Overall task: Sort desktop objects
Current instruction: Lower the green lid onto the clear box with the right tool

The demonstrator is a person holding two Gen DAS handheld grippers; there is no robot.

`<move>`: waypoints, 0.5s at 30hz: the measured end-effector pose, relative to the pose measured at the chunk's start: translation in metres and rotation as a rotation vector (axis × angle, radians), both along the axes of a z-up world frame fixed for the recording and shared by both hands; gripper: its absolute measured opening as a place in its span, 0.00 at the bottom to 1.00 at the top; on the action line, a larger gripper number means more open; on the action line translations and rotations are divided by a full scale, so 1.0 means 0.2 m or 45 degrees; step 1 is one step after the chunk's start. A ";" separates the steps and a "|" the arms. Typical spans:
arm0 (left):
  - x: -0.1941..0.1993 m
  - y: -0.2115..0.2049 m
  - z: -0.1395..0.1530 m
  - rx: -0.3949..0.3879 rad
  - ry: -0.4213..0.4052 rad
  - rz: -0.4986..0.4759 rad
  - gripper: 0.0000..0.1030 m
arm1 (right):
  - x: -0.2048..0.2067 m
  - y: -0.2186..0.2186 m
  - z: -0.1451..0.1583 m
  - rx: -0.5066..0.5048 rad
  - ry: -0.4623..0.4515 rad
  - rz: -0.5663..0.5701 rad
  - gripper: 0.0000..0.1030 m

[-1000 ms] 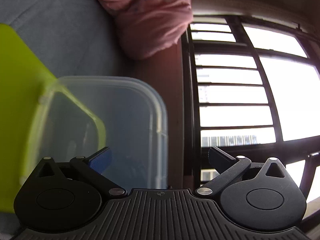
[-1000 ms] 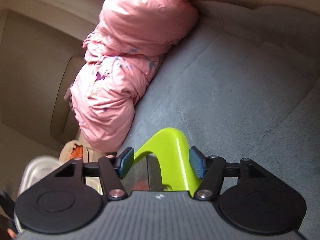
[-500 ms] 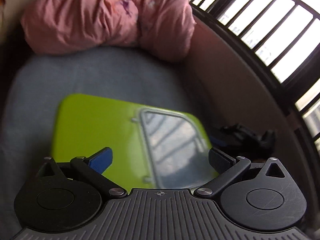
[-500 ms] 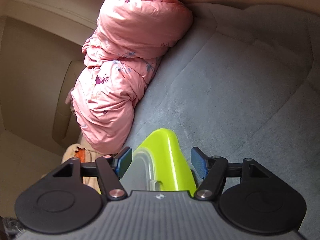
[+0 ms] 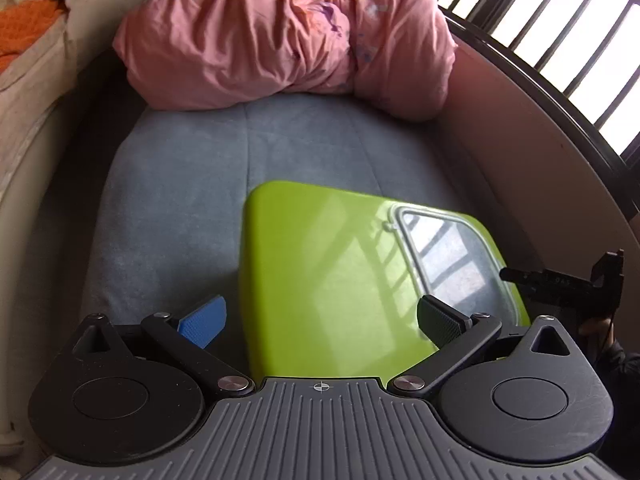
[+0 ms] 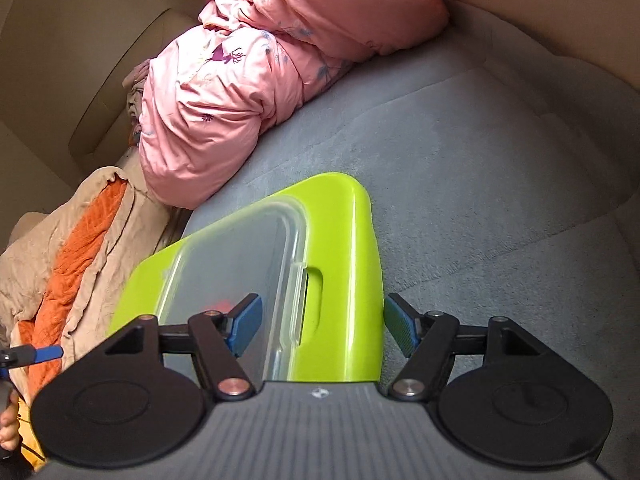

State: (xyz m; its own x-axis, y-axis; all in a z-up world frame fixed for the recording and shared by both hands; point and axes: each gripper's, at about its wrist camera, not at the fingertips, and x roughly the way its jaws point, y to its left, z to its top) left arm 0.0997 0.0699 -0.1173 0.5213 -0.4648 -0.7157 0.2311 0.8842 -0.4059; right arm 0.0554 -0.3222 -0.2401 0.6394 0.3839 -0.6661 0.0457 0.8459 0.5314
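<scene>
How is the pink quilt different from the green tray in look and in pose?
The pink quilt is soft, wrinkled and bunched into a heap; the green tray is rigid, smooth and glossy. The quilt bears small printed patterns; the tray is plain lime green. The quilt carries nothing; the tray carries a clear plastic lid on top. Both rest on the grey cushion.

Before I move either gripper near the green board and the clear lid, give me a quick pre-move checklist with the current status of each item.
1. Left gripper open: ok, fingers spread and holding nothing.
2. Right gripper open: ok, fingers straddle the green board's edge, apart from it.
3. Clear lid lying flat on the board: ok.
4. Board resting on the grey cushion: ok.
5. Pink quilt away from the board: ok.
6. Lid latched to anything underneath: cannot tell.
</scene>
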 end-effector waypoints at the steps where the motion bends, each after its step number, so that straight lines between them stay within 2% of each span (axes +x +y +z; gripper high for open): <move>1: 0.01 0.02 -0.02 -0.015 0.025 -0.007 1.00 | 0.00 0.01 0.00 -0.003 0.002 -0.002 0.68; 4: 0.06 0.05 -0.13 -0.050 0.119 -0.018 1.00 | 0.01 0.02 0.00 0.002 -0.003 0.017 0.73; 7: 0.09 0.11 -0.22 -0.181 0.187 -0.026 1.00 | 0.01 0.04 0.00 0.033 -0.010 0.066 0.73; 12: 0.16 0.21 -0.25 -0.297 0.166 0.030 1.00 | 0.01 0.12 0.00 -0.003 -0.035 0.137 0.71; 15: 0.20 0.24 -0.27 -0.288 0.177 0.078 1.00 | 0.01 0.13 0.00 -0.014 -0.052 0.128 0.65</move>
